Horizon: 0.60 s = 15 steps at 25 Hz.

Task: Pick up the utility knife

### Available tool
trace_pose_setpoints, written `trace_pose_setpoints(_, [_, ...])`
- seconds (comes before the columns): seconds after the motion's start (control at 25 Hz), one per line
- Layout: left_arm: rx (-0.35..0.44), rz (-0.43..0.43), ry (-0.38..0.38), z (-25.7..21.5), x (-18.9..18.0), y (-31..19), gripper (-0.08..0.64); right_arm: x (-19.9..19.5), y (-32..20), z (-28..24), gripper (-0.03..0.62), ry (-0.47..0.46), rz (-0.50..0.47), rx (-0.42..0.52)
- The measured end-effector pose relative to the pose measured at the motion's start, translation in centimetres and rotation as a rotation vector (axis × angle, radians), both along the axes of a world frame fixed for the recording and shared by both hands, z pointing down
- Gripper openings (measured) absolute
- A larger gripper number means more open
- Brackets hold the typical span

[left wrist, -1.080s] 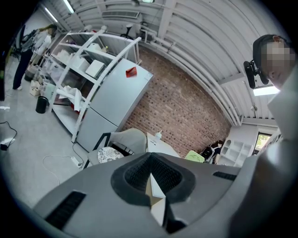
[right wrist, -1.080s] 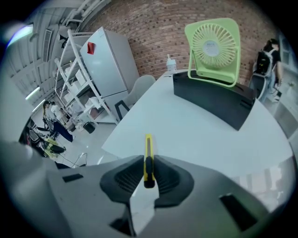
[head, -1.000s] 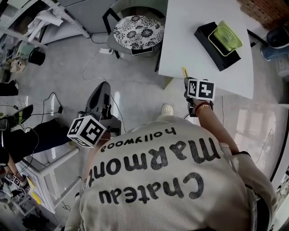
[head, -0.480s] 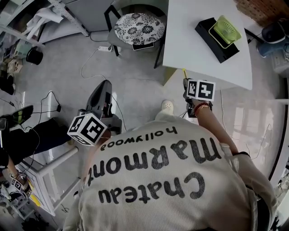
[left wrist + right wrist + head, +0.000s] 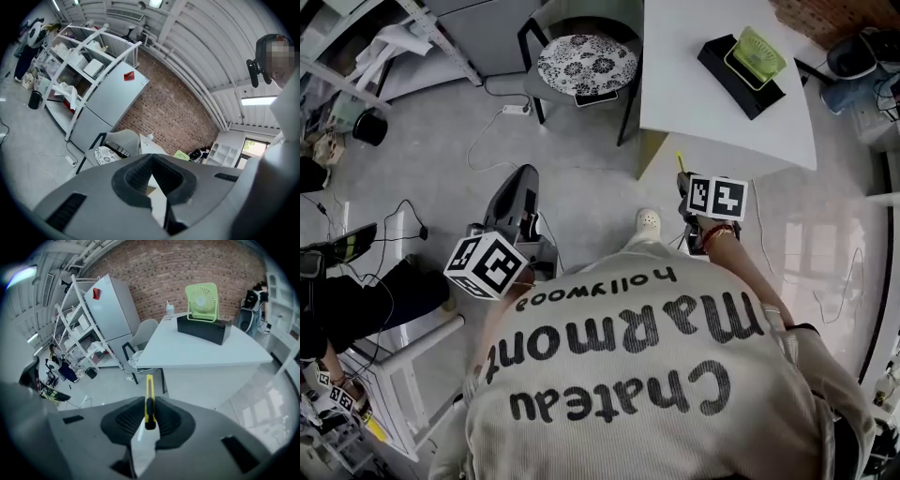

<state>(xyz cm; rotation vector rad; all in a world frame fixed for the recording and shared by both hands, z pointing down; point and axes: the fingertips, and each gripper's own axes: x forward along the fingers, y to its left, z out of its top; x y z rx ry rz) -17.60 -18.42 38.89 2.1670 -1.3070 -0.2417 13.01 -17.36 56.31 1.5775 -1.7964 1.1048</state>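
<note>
The utility knife [image 5: 149, 401] is slim and yellow with a black slider. My right gripper [image 5: 149, 405] is shut on it, and its yellow tip sticks out past the pads. In the head view the knife's tip [image 5: 680, 161] shows just off the near edge of the white table [image 5: 722, 103], ahead of the right gripper [image 5: 684, 183] and its marker cube. My left gripper [image 5: 517, 199] hangs over the grey floor at the left. Its jaws meet at the tips with nothing between them, as the left gripper view [image 5: 150, 159] shows.
A green fan [image 5: 752, 52] stands on a black box [image 5: 733, 70] on the table. A chair with a flowered cushion [image 5: 586, 61] stands left of the table. A power strip and cables [image 5: 516, 109] lie on the floor. Shelving [image 5: 79, 61] and a grey fridge [image 5: 112, 315] line the far wall.
The table has drawn away toward the top of the head view, so the right gripper with the knife now sits off its near edge. The left gripper has shifted slightly right.
</note>
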Motion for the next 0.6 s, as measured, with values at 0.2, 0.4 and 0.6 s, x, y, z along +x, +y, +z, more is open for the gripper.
trace_pose_setpoints(0.2, [0.008,0.041,-0.006,-0.5,-0.2,1.9,0.0,-1.8,2.2,-2.8,0.067,-0.061,0.04,0.066])
trace_pose_setpoints(0.4, [0.037,0.064,-0.01,-1.1,-0.5,3.1,0.0,-2.9,3.6,-5.8,0.067,-0.089,0.076,0.151])
trace_pose_setpoints(0.6, [0.042,0.054,-0.022,-1.5,-0.6,4.8,0.0,-3.5,5.2,-8.8,0.067,-0.141,0.115,0.238])
